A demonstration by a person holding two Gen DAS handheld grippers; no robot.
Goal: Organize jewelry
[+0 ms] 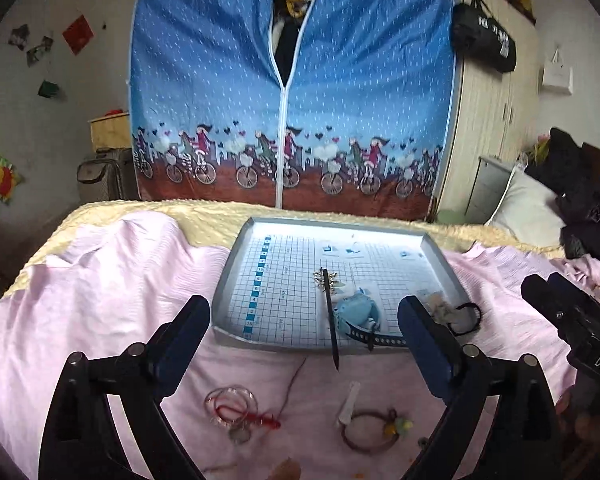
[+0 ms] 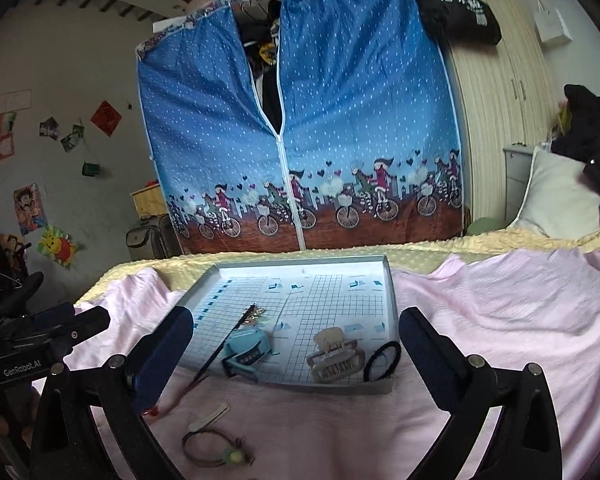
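Observation:
A grey tray (image 1: 236, 280) with a grid sheet lies on the pink bedsheet. In it are a black hair stick with a gold ornament (image 1: 330, 308), its tip over the front rim, a light blue watch (image 1: 356, 312) and a black hair tie (image 1: 466, 318). The right wrist view also shows a beige claw clip (image 2: 334, 358) in the tray (image 2: 388, 292). On the sheet in front lie clear bangles with a red cord (image 1: 232, 404), a white hair clip (image 1: 348, 402) and a brown hair tie with a green bead (image 1: 374, 432). My left gripper (image 1: 304, 312) and right gripper (image 2: 296, 324) hover open and empty before the tray.
A blue fabric wardrobe (image 1: 292, 100) stands beyond the bed's far edge. A wooden cupboard (image 1: 496, 112) is at the right. A white pillow (image 2: 556, 200) and dark clothes (image 2: 592, 140) lie on the bed at the right. Pink sheet spreads on both sides of the tray.

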